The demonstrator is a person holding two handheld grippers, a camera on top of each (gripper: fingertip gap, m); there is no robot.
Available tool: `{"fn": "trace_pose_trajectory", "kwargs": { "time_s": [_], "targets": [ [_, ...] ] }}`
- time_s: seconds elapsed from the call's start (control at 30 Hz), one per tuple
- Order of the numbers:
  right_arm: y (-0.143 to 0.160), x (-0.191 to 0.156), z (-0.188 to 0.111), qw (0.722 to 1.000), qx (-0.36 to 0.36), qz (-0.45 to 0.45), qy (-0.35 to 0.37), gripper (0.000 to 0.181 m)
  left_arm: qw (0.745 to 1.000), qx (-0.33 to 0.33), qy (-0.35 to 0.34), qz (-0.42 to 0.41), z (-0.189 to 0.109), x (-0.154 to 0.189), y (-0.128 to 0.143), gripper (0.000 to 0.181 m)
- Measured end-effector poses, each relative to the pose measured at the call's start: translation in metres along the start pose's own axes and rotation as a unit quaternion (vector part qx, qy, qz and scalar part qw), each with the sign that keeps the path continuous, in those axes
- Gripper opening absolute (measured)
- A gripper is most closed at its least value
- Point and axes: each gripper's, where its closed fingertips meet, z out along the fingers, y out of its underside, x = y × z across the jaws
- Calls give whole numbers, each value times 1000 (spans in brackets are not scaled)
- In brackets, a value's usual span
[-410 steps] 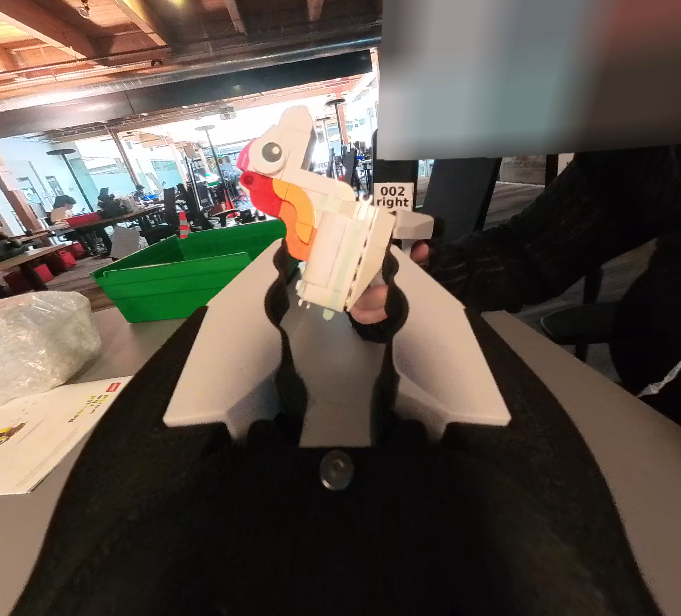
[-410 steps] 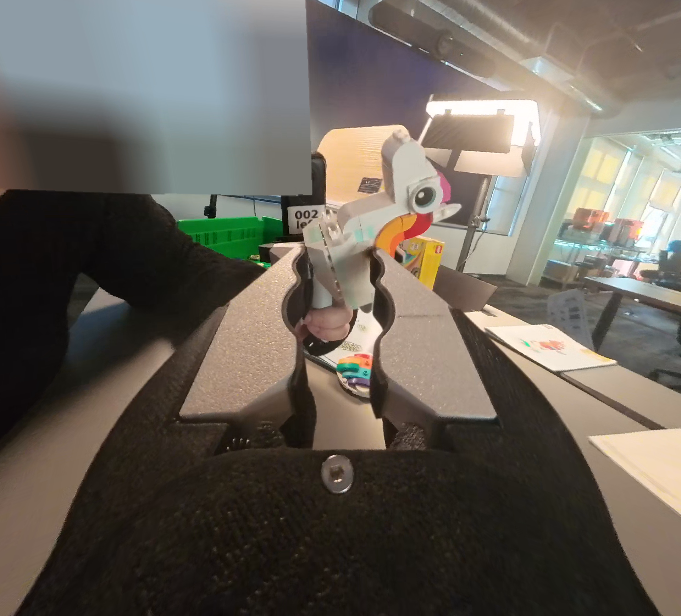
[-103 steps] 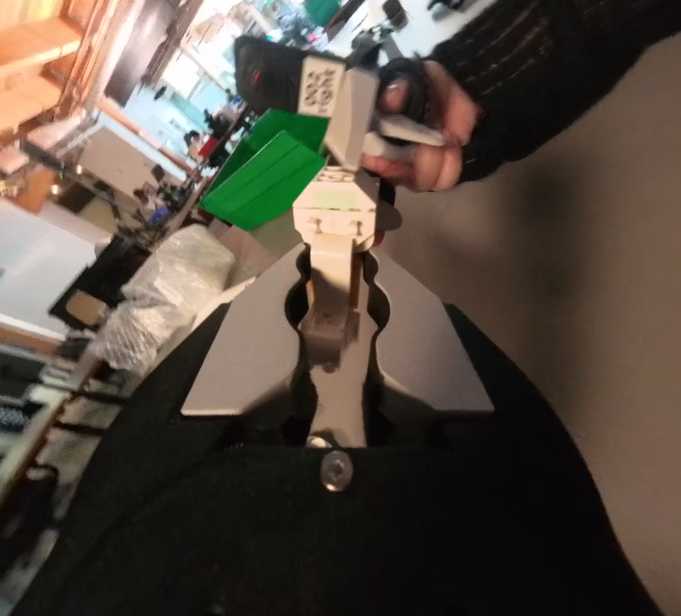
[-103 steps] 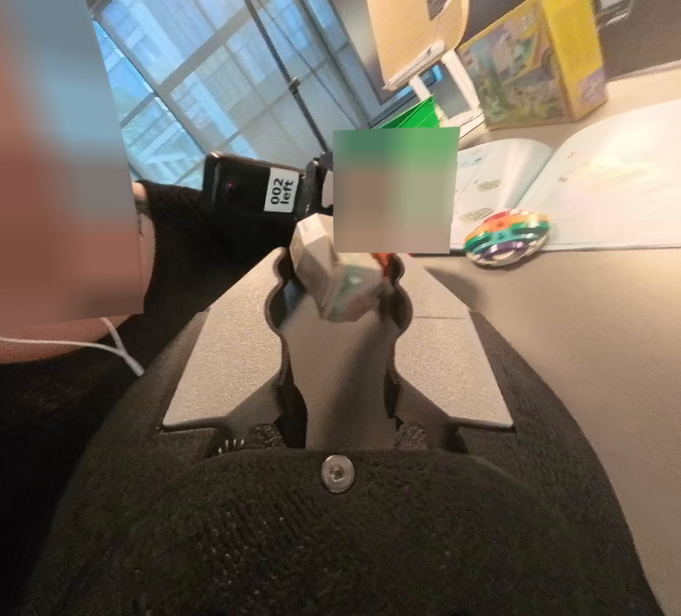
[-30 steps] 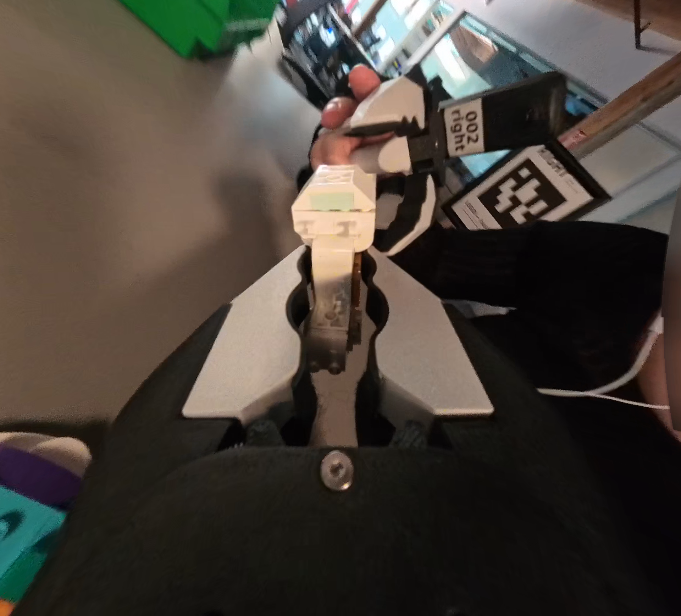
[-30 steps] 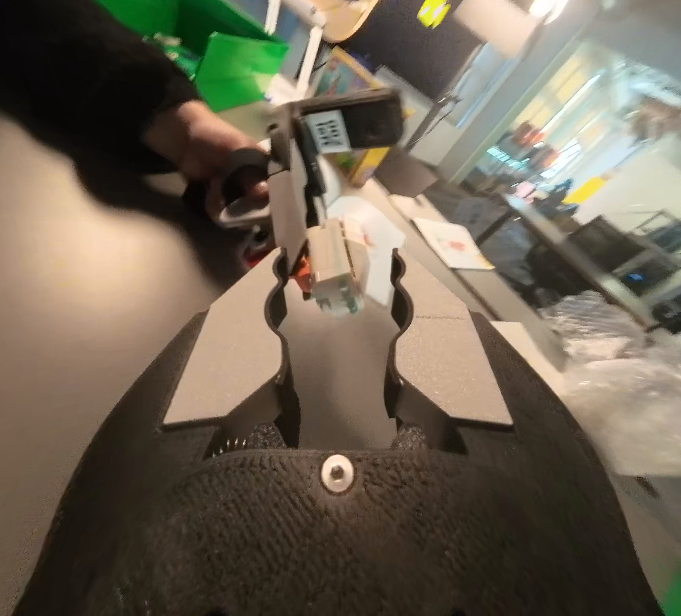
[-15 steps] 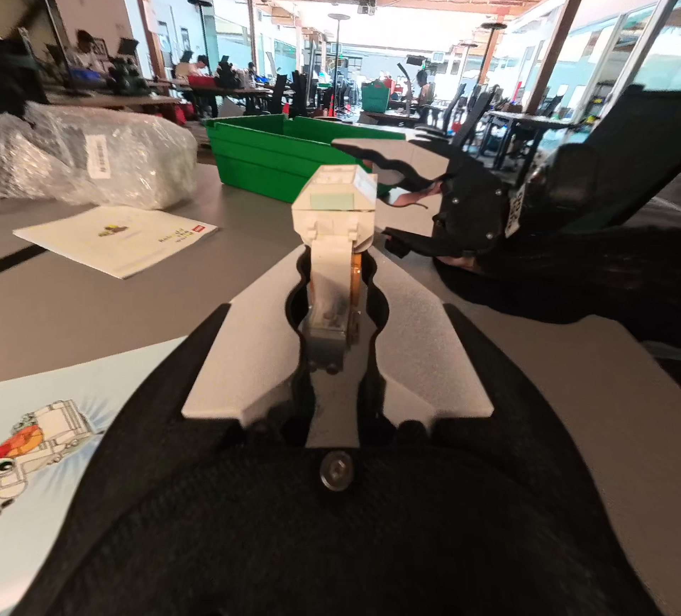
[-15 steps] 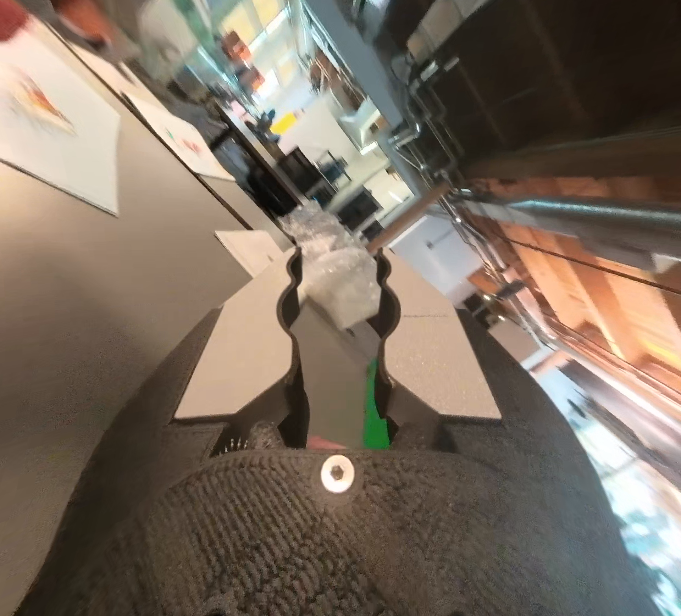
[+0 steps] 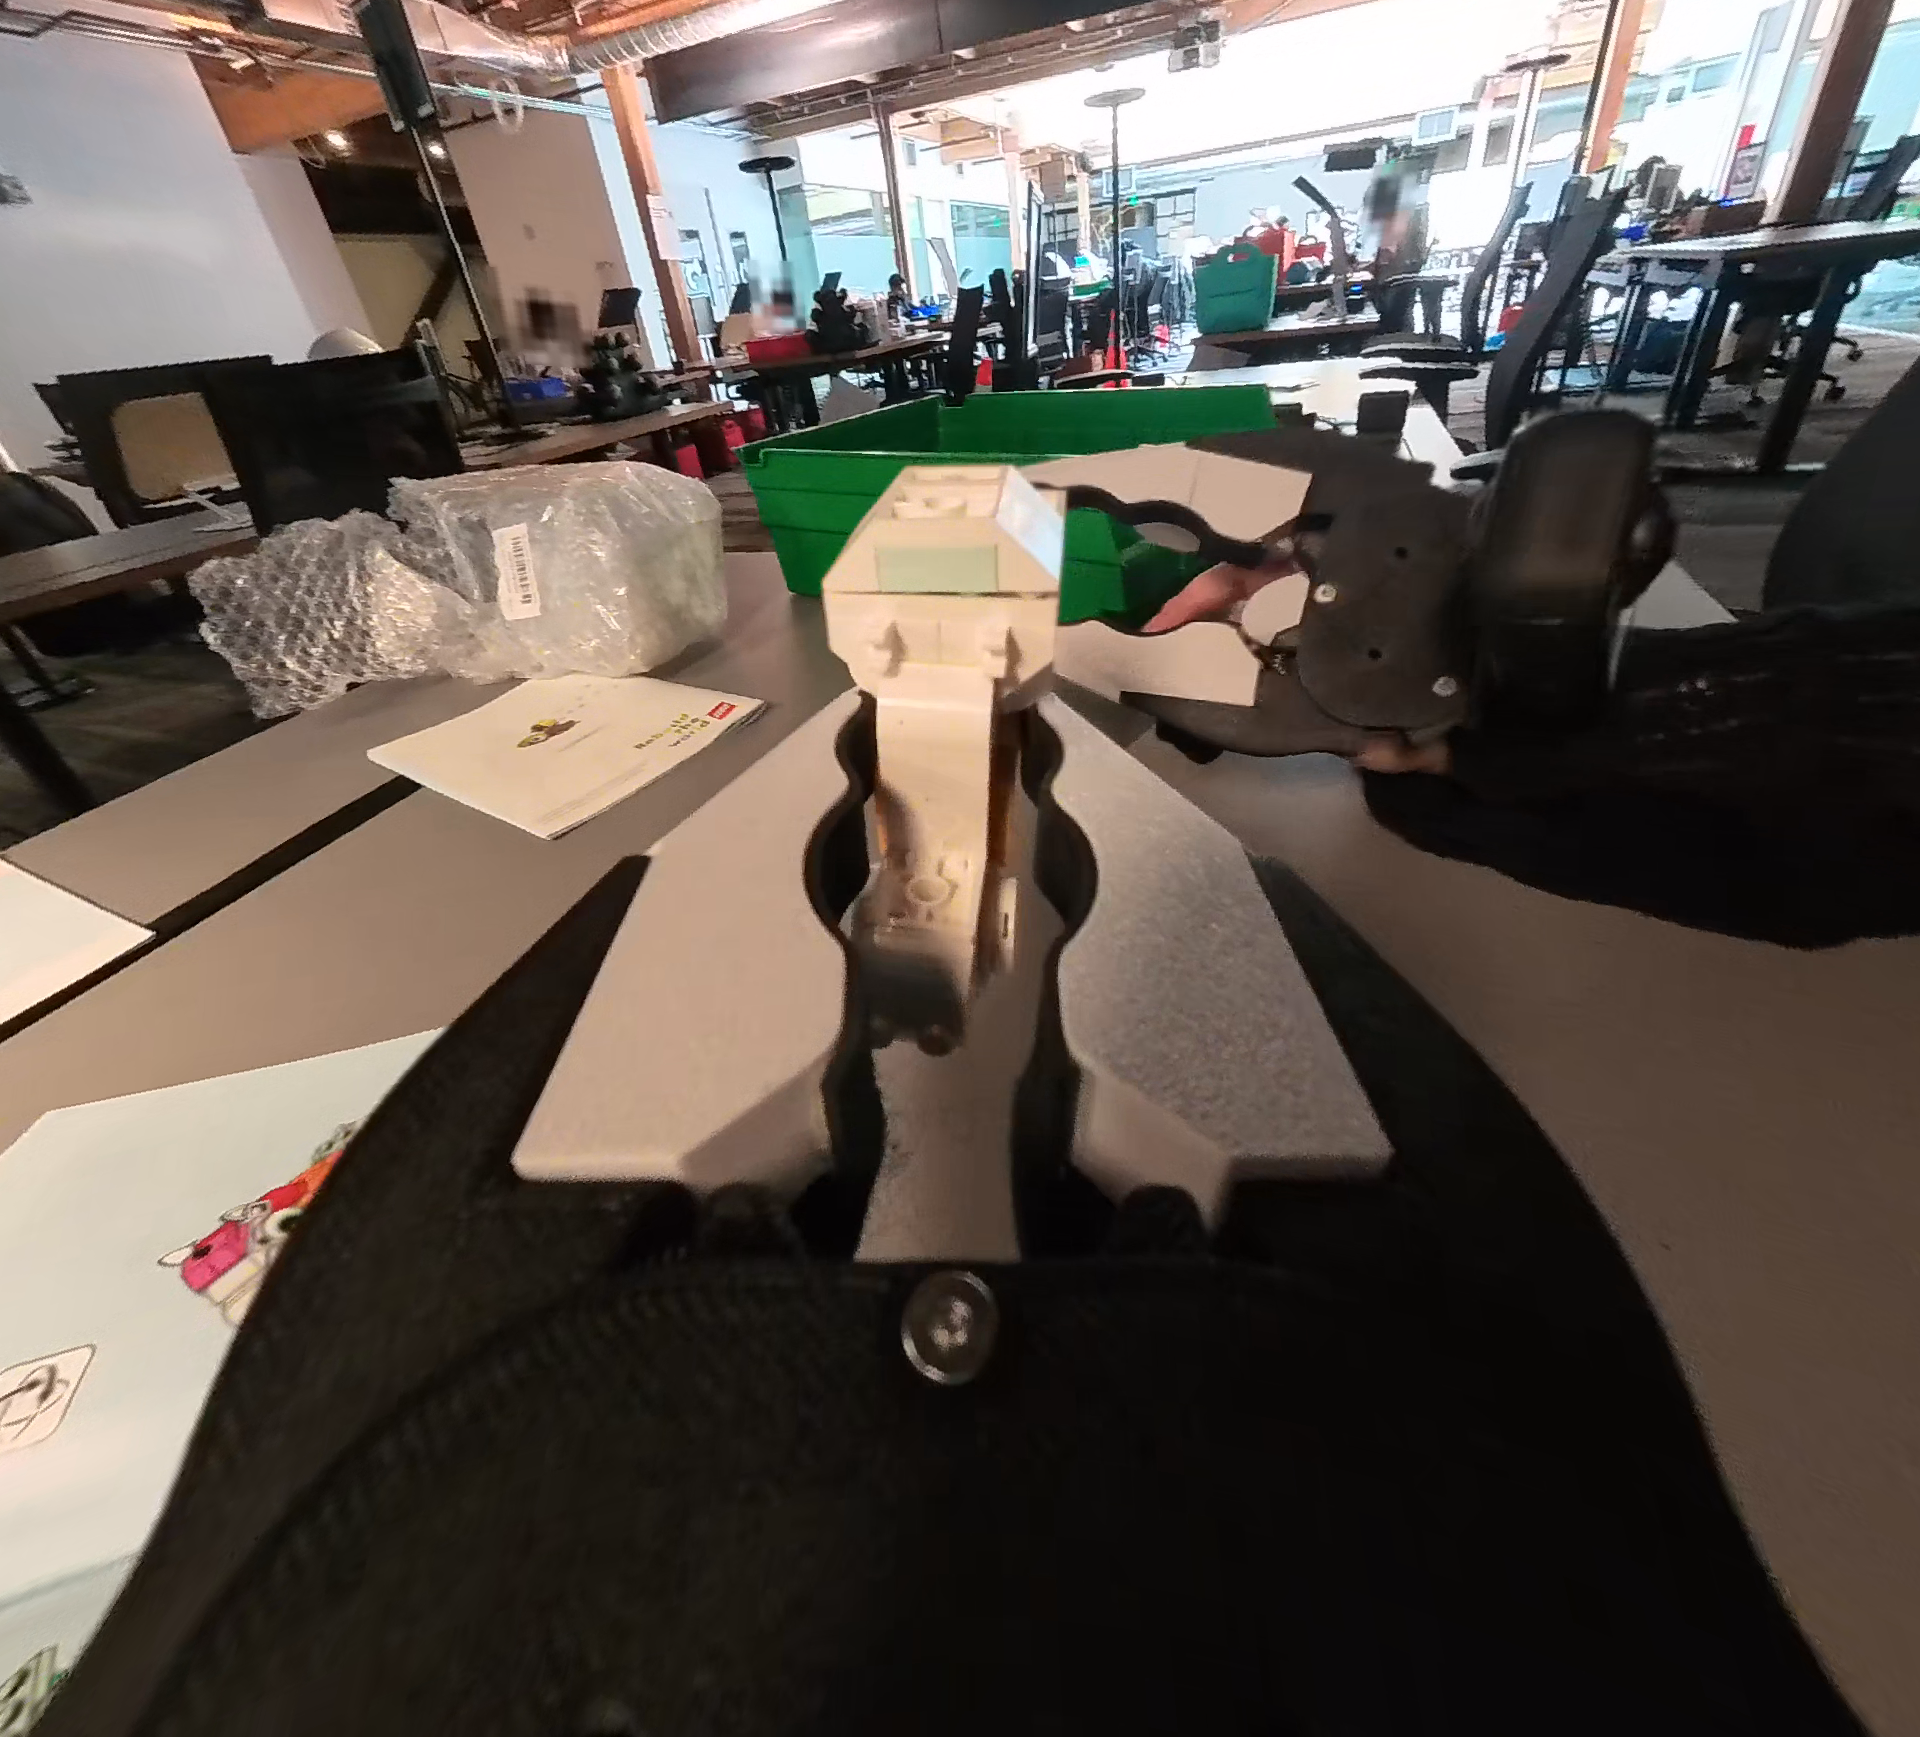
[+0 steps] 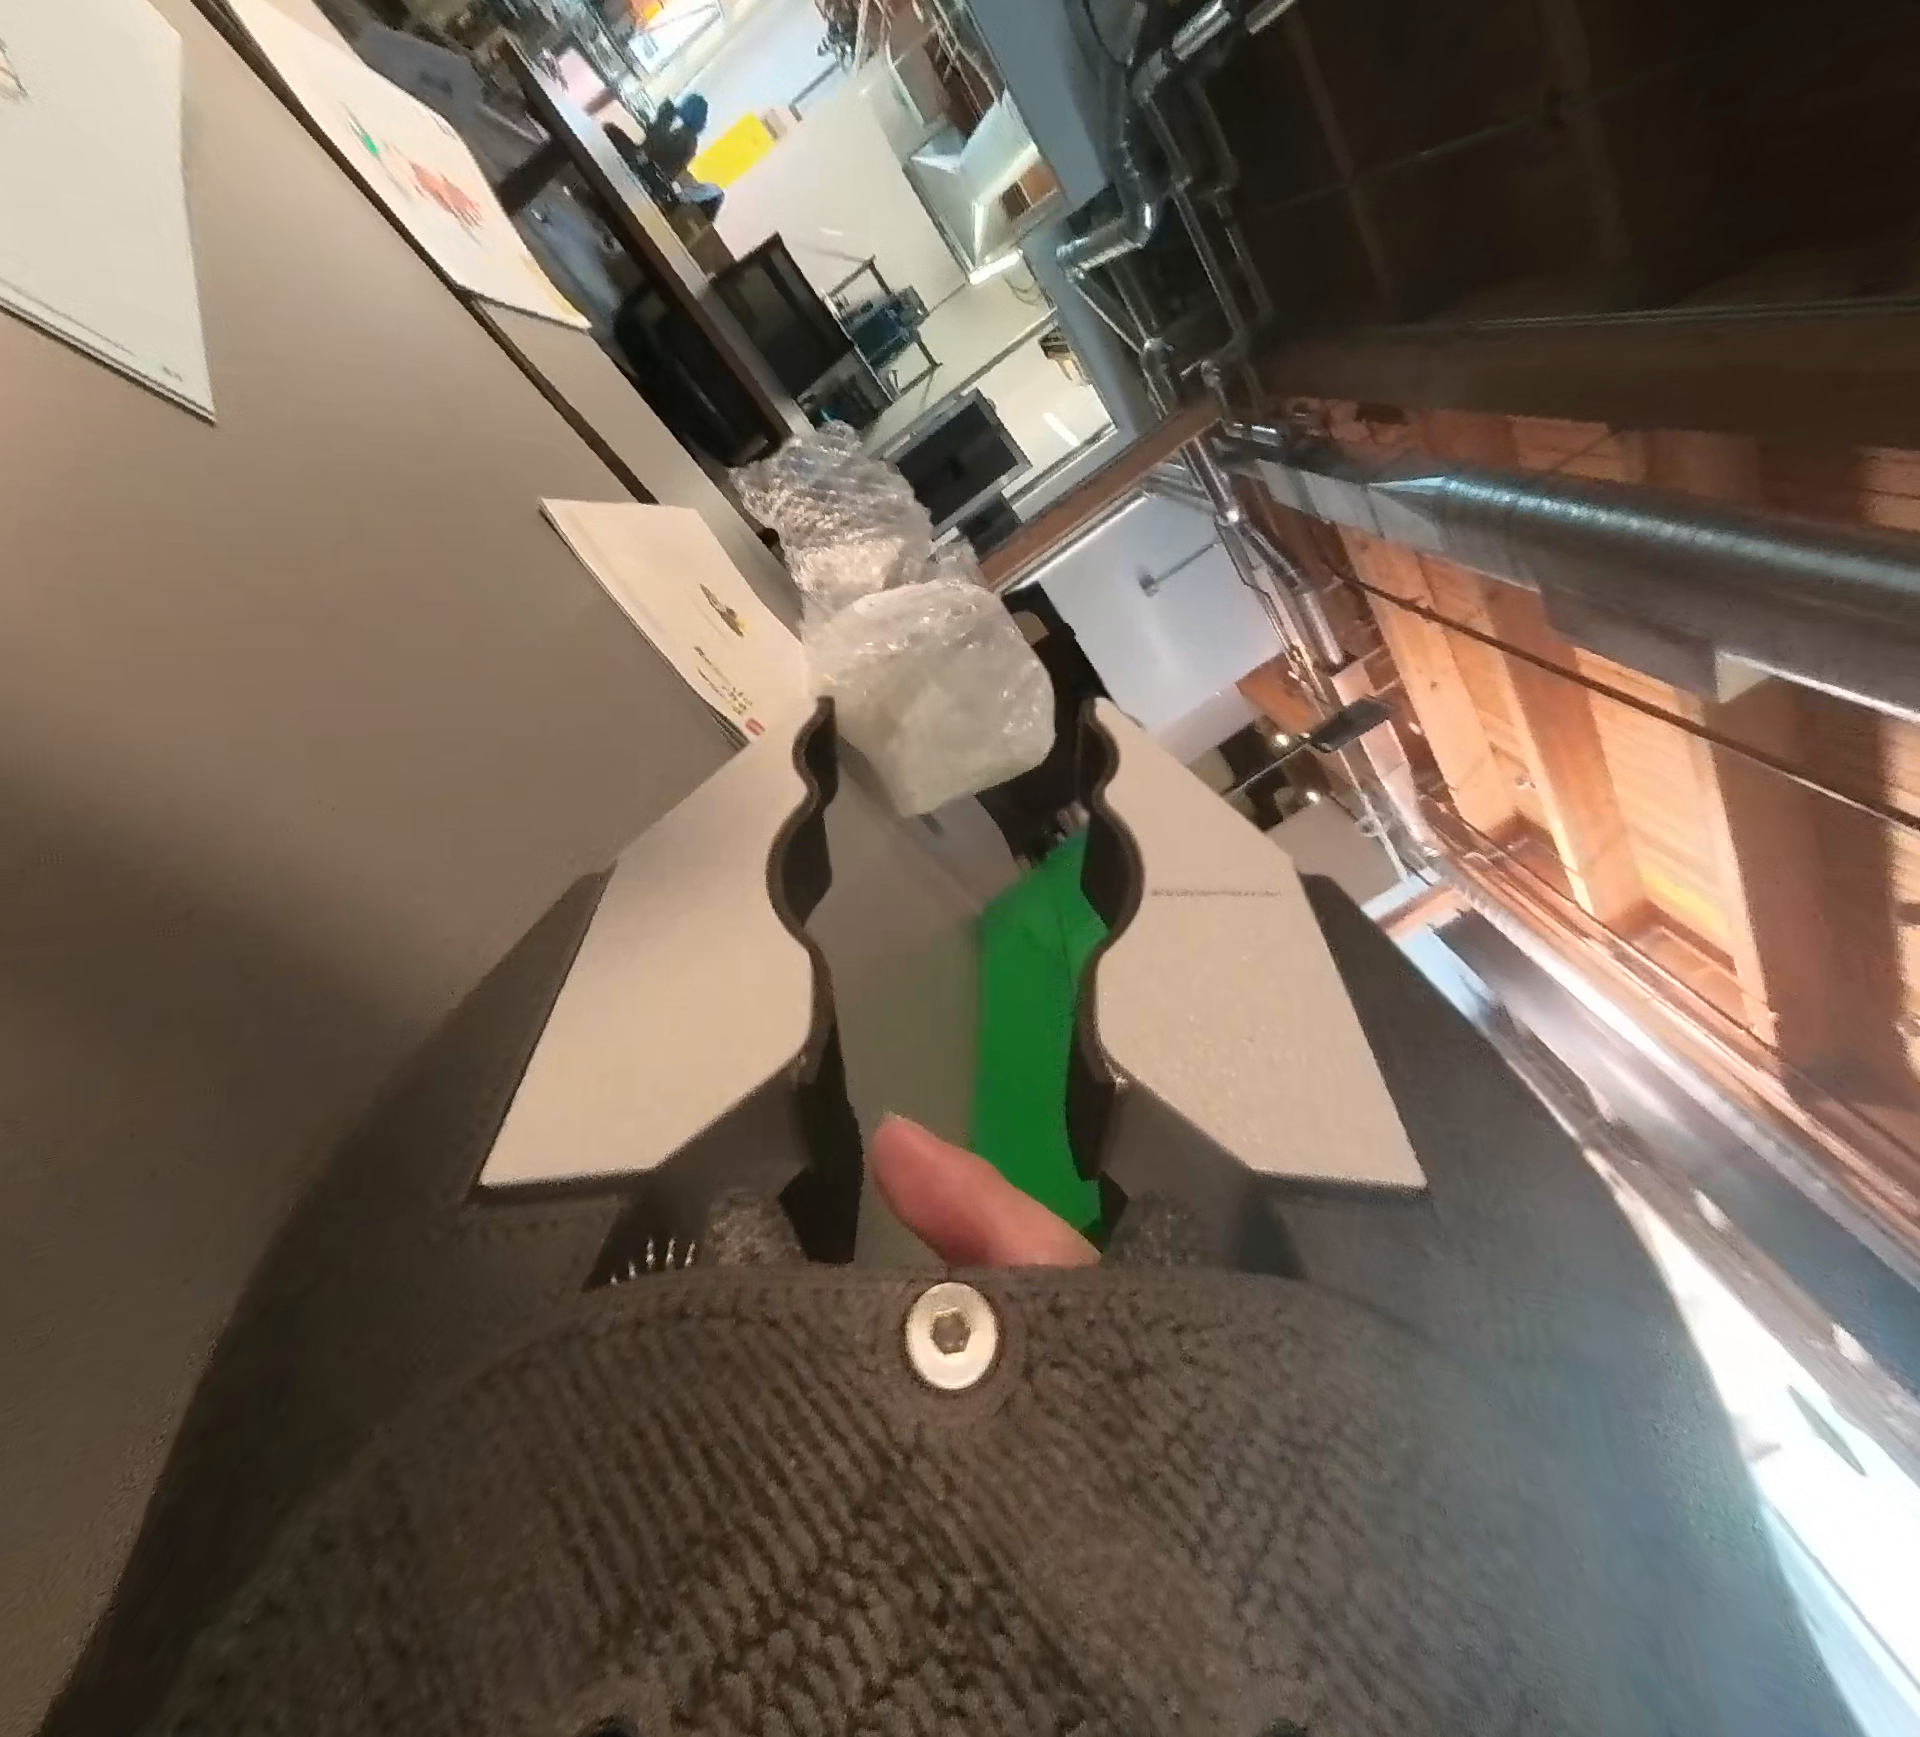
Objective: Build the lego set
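The left gripper (image 9: 940,731) is seen at frame centre in the left wrist view, its 2 fingers pinching the narrow stem of the white lego model (image 9: 943,607), whose blocky end stands above the tips. At right of that frame the right gripper (image 9: 1117,607) is held rolled on its side, spread and empty, just beside the model. Beyond lie a booklet (image 9: 566,742), a bubble-wrap bundle (image 9: 468,586) and a green bin (image 9: 997,451) on the grey table (image 9: 1558,1116). It is judged that the model should be kept steady and level while the next piece is fetched, the pinch being on a thin part. The right wrist view shows a fingertip (image 10: 951,1209) between the spread fingers but not the model; the left wrist view alone shows it.
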Motion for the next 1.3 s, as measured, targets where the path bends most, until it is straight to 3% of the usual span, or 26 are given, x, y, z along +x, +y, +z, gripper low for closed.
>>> {"fn": "trace_pose_trajectory", "kwargs": {
  "time_s": [0.1, 0.3, 0.6, 0.7, 0.8, 0.87, 0.97, 1.03, 1.07, 1.2, 1.3],
  "targets": [
    [-3, -2, -2, 1000, 5, -18, 1, 45, 1000, 3, -13, 9, -3, -3, -2, 25],
    [-6, 1, -4, 999, 19, 34, -11, 40, 998, -6, -49, 38, -6, -13, 0, 25],
    [-18, -24, -9, 997, 50, -29, -56, 33, 995, -15, -96, 27, -9, -34, 4, 25],
    [-28, -31, -14, 994, 68, -30, -75, 34, 999, 2, -45, -1, -10, -27, -9, 25],
    [-52, -33, -25, 979, 99, 110, -140, 35, 990, 57, 109, -73, -17, 1, -54, 25],
    [-91, -23, -41, 930, 140, 268, -208, 37, 967, 94, 196, -136, -30, 15, -94, 25],
    [-168, 12, -76, 785, 220, 490, -308, 52, 930, 84, 302, -193, -47, 44, -138, 25],
    [-208, 34, -98, 695, 260, 570, -353, 52, 919, 76, 336, -194, -55, 63, -156, 25],
    [-223, 40, -107, 666, 274, 590, -366, 53, 918, 69, 337, -196, -56, 69, -161, 25],
    [-254, 43, -129, 603, 309, 623, -390, 46, 919, 63, 334, -200, -58, 87, -170, 25],
    [-258, 44, -138, 558, 328, 653, -394, 32, 911, 72, 346, -211, -60, 93, -175, 24]
  ]
}}
